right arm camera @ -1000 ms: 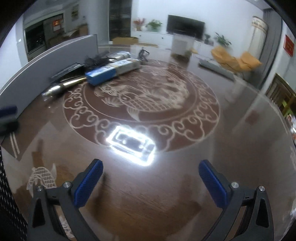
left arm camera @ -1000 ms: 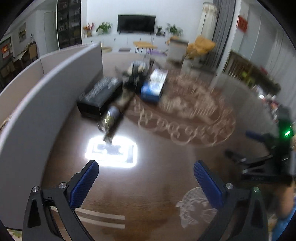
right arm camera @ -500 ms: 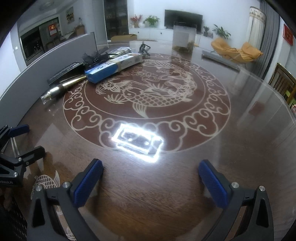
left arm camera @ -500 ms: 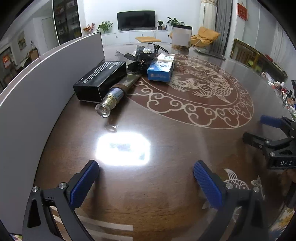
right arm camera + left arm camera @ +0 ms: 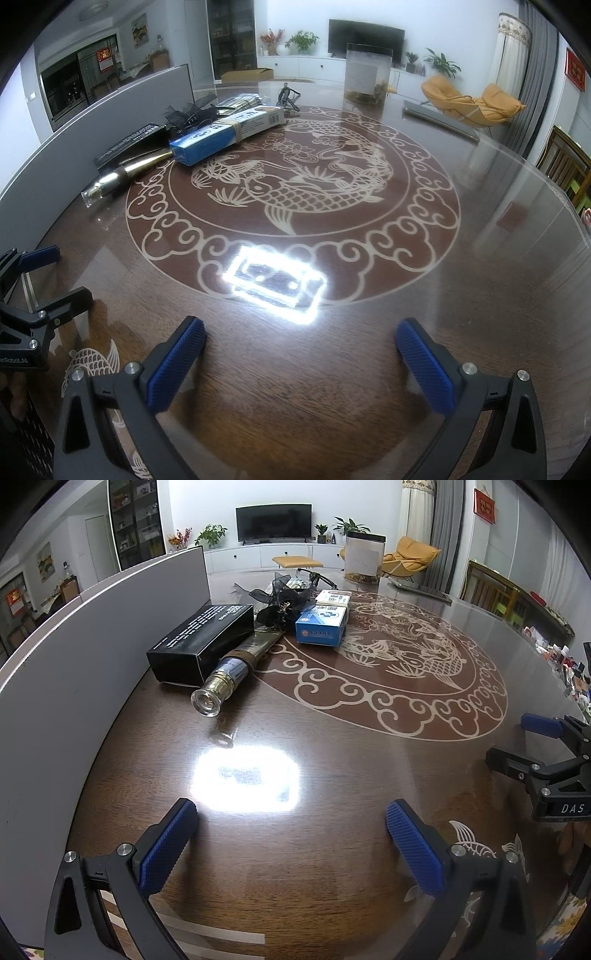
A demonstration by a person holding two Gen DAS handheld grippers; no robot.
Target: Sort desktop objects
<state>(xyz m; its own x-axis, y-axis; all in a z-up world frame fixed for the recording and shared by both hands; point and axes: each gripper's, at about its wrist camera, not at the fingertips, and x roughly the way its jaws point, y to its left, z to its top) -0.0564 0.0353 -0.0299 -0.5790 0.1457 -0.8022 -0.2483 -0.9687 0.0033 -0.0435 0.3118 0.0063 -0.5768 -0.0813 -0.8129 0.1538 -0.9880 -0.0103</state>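
A: Two claws, state?
B: Left claw point(image 5: 290, 843) and right claw point(image 5: 301, 363) both spread wide, holding nothing, above the tabletop point(image 5: 332, 775).
A: Objects?
B: Gold tube point(image 5: 229, 672) lies flat by the black box point(image 5: 201, 644), cap end toward the camera, long axis running back to the blue box point(image 5: 321, 626).
A: Change?
B: View barely shifted from half a second ago; objects unmoved.

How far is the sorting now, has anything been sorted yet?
Nothing looks sorted yet. The black box, gold tube and blue carton lie clustered by the grey divider. Left gripper and right gripper are open and empty. All the sorting remains.
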